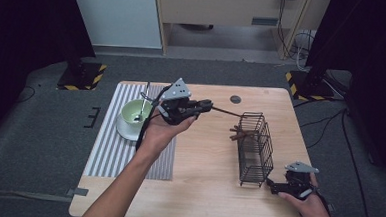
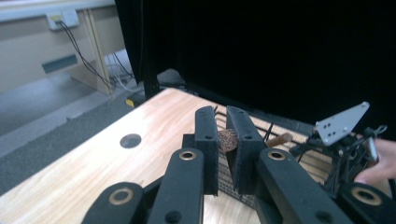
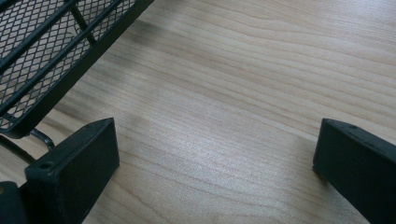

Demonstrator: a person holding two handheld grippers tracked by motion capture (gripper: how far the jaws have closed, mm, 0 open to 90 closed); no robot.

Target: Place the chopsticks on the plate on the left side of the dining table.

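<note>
A: The left gripper (image 1: 204,107) had its fingers (image 2: 206,135) clenched on a brown stick (image 1: 227,112), held up off the surface (image 1: 202,174) and aimed across at the wire basket (image 1: 255,148). In the left gripper view you could see the stick's cork-like end (image 2: 227,139) pinched between the pads.

B: And the right gripper (image 1: 272,186)?

A: Down by the basket's near corner, fingers (image 3: 74,163) spread wide with nothing between them but bare wood (the basket mesh (image 3: 42,51) sat just off to one side in its own view).

B: So what could have gone wrong?

A: The basket lay on its side, and other brown sticks (image 1: 240,135) were already poking out through its wires. My guess is the long stick could have struck the rim or the mesh instead of passing through the opening, and that would have shoved the light basket along the surface, since the right gripper wasn't bracing it.

B: Anything about the grip itself?

A: It held only the very end, so the far tip could have swung or levered loose on contact. The stick might then have dropped onto the surface, or rolled towards the edge.

B: And the bowl (image 1: 136,112) on the mat (image 1: 109,154)?

A: Behind the left hand, well apart from the basket; little risk there, I'd judge.
</note>
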